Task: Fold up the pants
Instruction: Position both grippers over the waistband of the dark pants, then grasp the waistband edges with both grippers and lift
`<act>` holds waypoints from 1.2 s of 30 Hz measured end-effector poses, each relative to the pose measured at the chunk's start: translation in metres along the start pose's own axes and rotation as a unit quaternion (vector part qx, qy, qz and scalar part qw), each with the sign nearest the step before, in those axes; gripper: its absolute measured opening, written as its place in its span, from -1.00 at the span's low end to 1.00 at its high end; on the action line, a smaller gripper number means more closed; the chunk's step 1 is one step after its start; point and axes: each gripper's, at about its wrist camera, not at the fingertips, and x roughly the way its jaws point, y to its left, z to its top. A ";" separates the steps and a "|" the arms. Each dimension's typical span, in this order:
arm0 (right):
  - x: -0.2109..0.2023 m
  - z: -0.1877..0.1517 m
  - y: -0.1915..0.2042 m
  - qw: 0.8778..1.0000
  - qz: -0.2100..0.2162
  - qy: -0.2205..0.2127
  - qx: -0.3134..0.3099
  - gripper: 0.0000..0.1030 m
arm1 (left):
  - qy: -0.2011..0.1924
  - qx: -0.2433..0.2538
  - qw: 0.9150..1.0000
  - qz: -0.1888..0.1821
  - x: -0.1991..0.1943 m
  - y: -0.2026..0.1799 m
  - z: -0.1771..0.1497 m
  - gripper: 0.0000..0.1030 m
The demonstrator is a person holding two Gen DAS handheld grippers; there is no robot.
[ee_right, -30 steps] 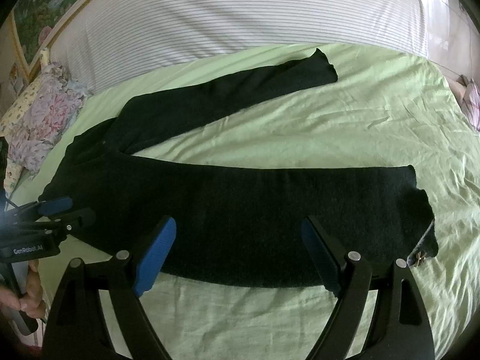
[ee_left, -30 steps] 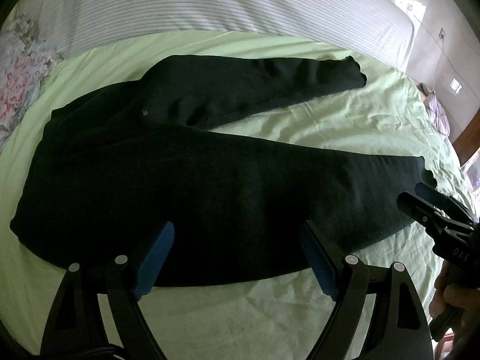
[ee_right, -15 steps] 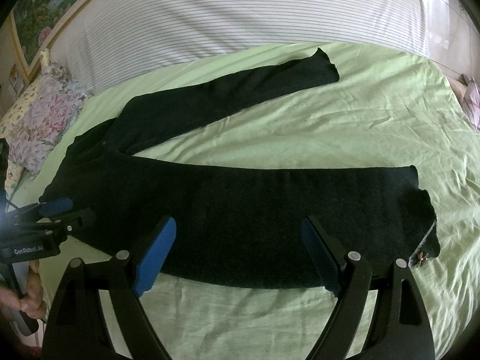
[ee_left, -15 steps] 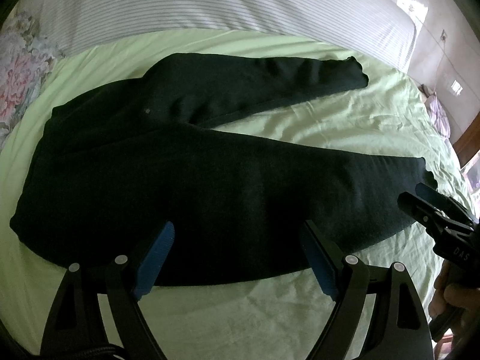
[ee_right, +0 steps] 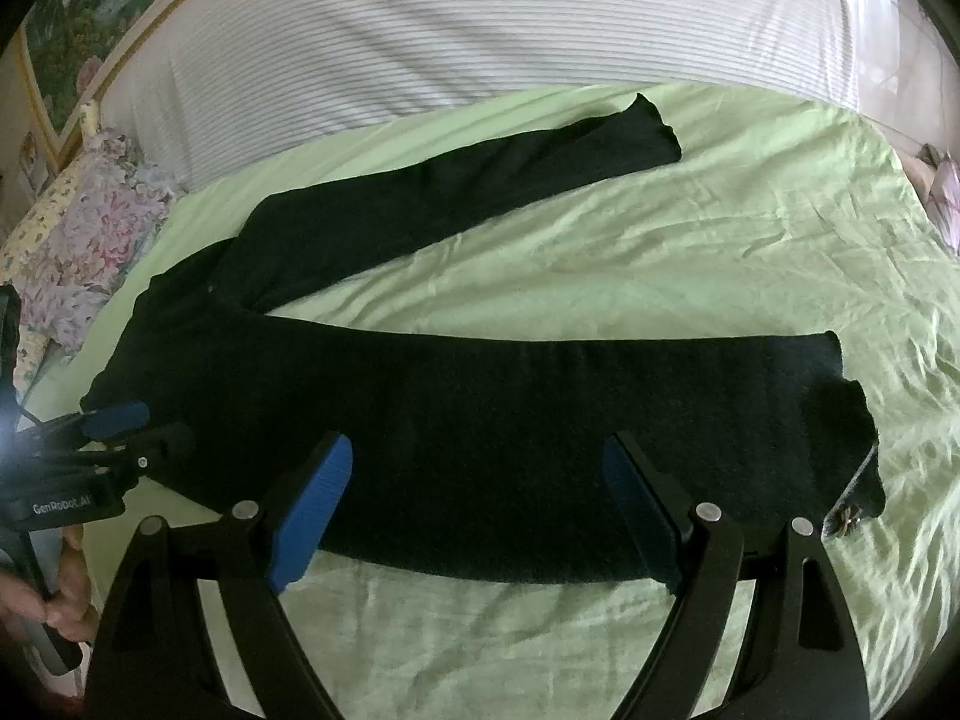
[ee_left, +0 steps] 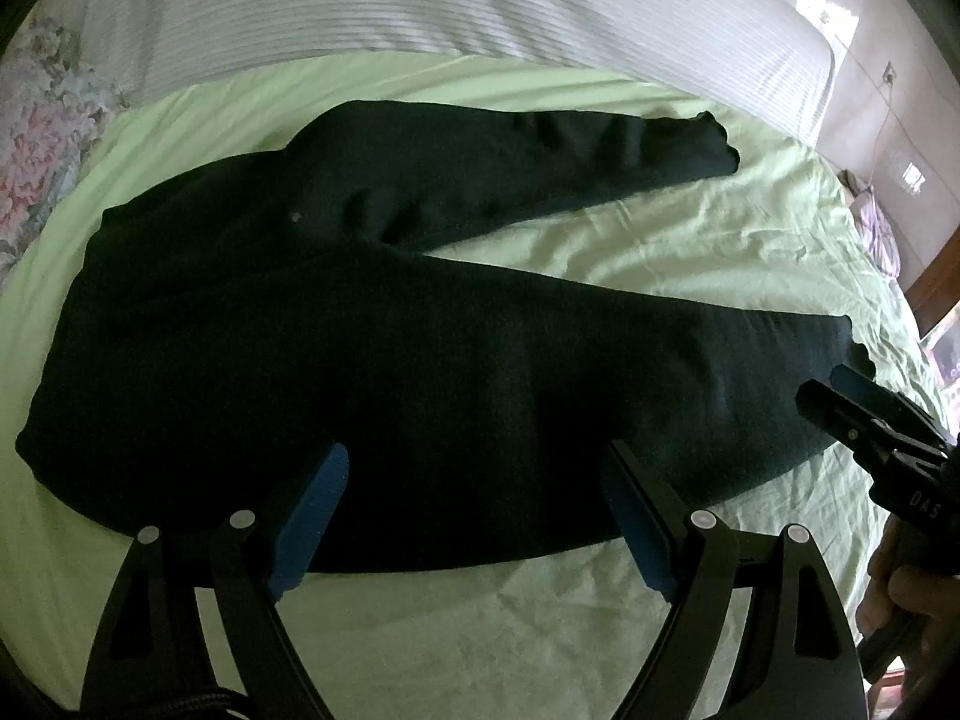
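Observation:
Black pants (ee_left: 420, 360) lie flat on a light green bedsheet (ee_left: 690, 252), waist at the left, two legs spread apart to the right. They also show in the right wrist view (ee_right: 510, 420). My left gripper (ee_left: 474, 516) is open and empty, hovering over the near edge of the near leg close to the waist. My right gripper (ee_right: 474, 516) is open and empty, over the near edge of the near leg toward the hem (ee_right: 852, 438). Each gripper shows in the other's view: the right one (ee_left: 840, 402) by the hem, the left one (ee_right: 120, 426) by the waist.
A white striped cover (ee_right: 480, 42) lies across the far side of the bed. Floral pillows (ee_right: 90, 228) sit at the left. A small dark tag or trinket (ee_right: 846, 519) lies at the near hem. The room wall (ee_left: 888, 90) is at the far right.
Both views have shifted only slightly; the pants lie as before and both grippers stay open.

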 end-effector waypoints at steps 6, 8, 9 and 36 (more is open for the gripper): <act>0.002 0.002 -0.001 1.000 0.015 0.003 0.016 0.67 | 0.002 0.000 1.000 -0.002 0.001 0.000 0.001 0.67; 0.002 0.002 -0.001 1.000 0.019 0.003 0.019 0.67 | 0.002 0.000 1.000 -0.003 0.001 0.000 0.001 0.67; 0.003 0.003 -0.002 1.000 0.022 0.002 0.022 0.67 | 0.003 0.001 1.000 -0.003 0.002 0.000 0.002 0.67; 0.024 0.075 -0.034 0.999 0.024 -0.014 0.045 0.67 | 0.019 0.021 0.999 -0.036 0.030 0.004 0.089 0.67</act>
